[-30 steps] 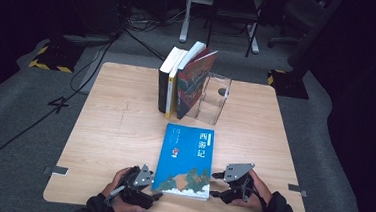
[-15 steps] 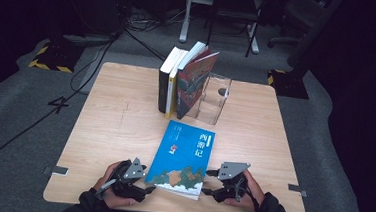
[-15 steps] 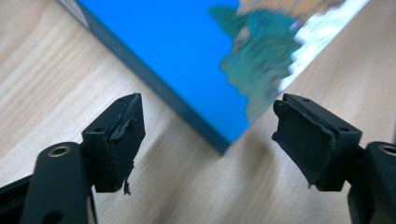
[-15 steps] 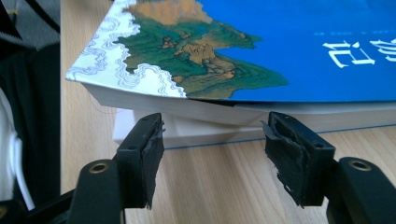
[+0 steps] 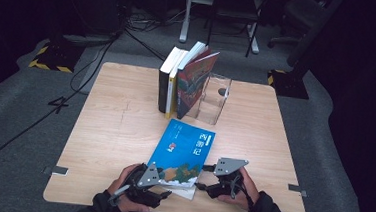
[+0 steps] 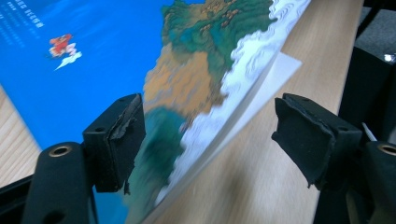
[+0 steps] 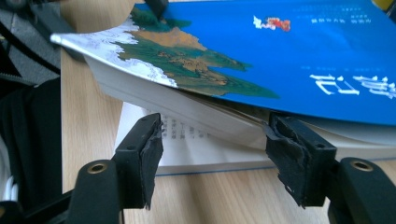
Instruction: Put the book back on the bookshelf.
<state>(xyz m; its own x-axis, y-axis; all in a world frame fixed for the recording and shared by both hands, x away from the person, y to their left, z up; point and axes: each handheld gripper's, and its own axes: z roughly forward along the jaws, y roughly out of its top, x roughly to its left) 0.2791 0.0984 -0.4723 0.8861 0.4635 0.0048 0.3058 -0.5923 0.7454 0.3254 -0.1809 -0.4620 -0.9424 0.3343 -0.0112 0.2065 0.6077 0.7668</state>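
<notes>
Lying flat on the desk (image 5: pixel 119 131), the blue book (image 5: pixel 185 148) has its near corners between both sets of fingers; the left gripper (image 6: pixel 210 135) is spread wide around the lifted front cover's corner (gripping nothing); the right gripper (image 7: pixel 215 140) gapes likewise, its fingers (image 7: pixel 144 154) flanking the fanned page edges.

The book (image 5: pixel 182 153) lies on the table (image 5: pixel 114 131), before upright books (image 5: pixel 180 80).

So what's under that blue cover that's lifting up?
White pages, fanned apart beneath the raised blue cover, the lowest one printed. The table lies below. The book's far part is hidden by the cover.
</notes>
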